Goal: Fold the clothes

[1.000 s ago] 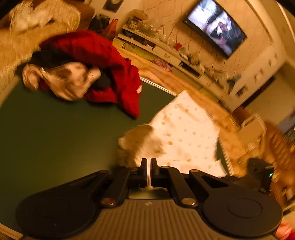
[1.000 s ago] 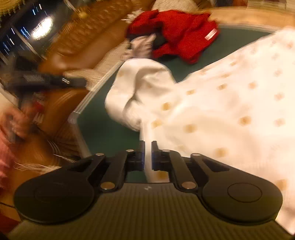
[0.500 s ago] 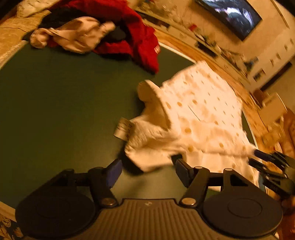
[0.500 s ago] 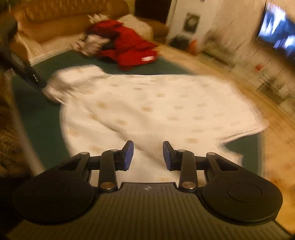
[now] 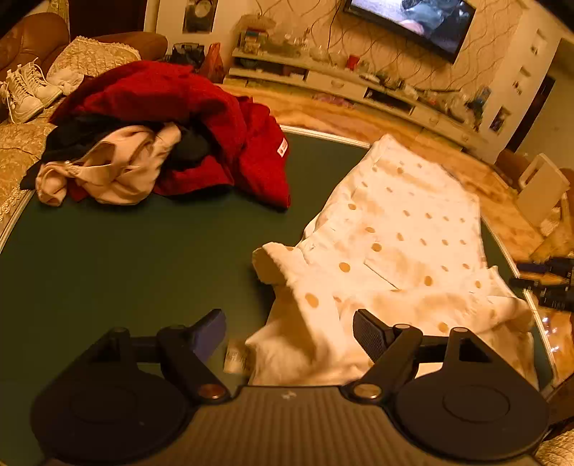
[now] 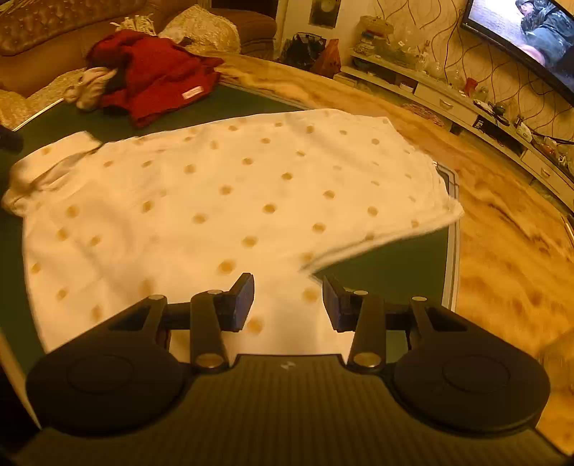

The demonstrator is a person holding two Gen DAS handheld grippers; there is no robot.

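A white garment with tan dots (image 5: 405, 247) lies spread on the dark green table (image 5: 107, 258), its near corner rumpled with a label showing. My left gripper (image 5: 288, 333) hovers over that rumpled corner; its jaws are opening wide, and the pads press on nothing. In the right wrist view the same white dotted garment (image 6: 229, 200) lies mostly flat. My right gripper (image 6: 288, 301) hangs above its near edge, jaws opening, cloth below them but not pinched. The right gripper's fingers (image 5: 545, 283) show at the left view's right edge.
A pile of red, black and pink clothes (image 5: 161, 132) sits at the table's far left. White shoes (image 5: 25, 93) rest on a sofa beyond. The table's metal rim (image 6: 452, 229) runs along the right; a wooden floor, a low shelf unit (image 5: 358, 86) and a wall screen (image 5: 412, 21) lie past it.
Both grippers were shut on the white garment's edge and have let it go, jaws now apart. The garment dropped onto the table and spread flatter. Both hands swung, the right one across the cloth.
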